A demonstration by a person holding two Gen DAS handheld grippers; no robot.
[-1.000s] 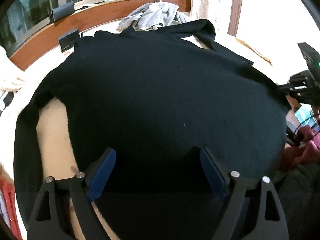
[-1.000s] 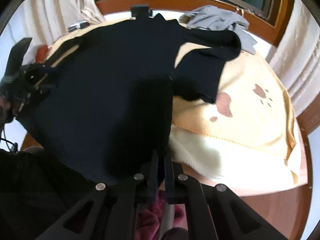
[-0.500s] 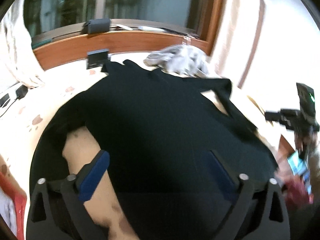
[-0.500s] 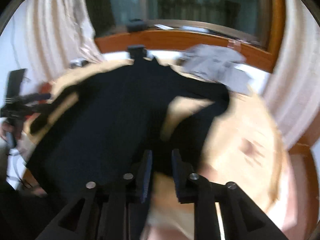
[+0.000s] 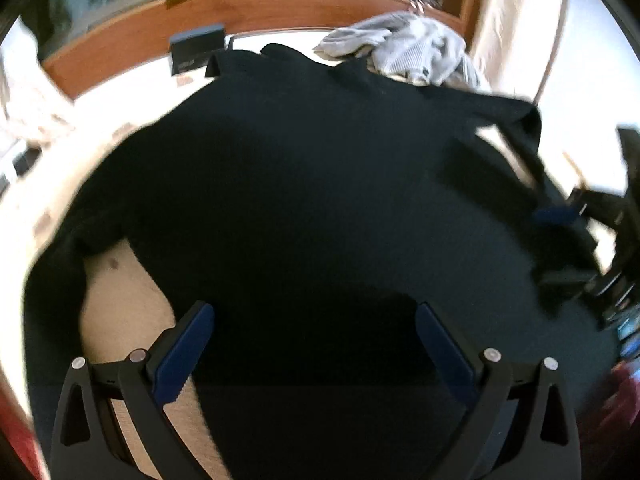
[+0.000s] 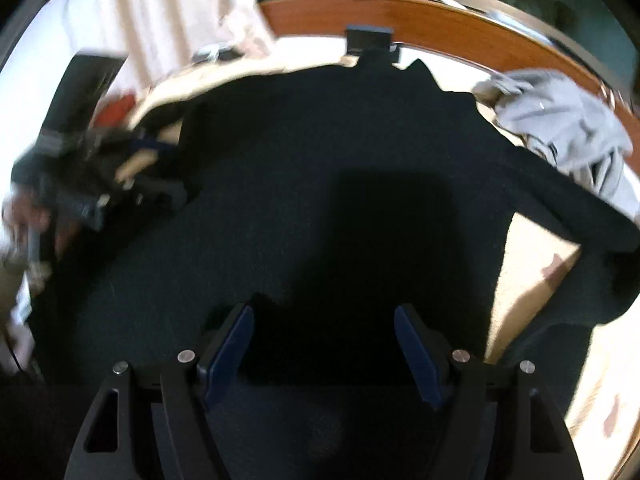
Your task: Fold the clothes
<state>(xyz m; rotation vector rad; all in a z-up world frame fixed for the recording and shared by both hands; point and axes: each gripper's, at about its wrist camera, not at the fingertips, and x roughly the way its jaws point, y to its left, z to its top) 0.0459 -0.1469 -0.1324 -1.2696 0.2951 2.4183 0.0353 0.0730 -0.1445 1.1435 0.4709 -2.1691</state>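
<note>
Black sweater (image 5: pixel 320 184) spread flat over a cream blanket (image 5: pixel 120 304), filling most of the view. Left gripper (image 5: pixel 314 346) above its near edge, jaws wide apart, nothing pinched between them. Grey garment (image 5: pixel 408 50) bunched beyond the collar, against a wooden ledge (image 5: pixel 132 44). Right gripper (image 5: pixel 560 214) blurred at the right edge.
</note>
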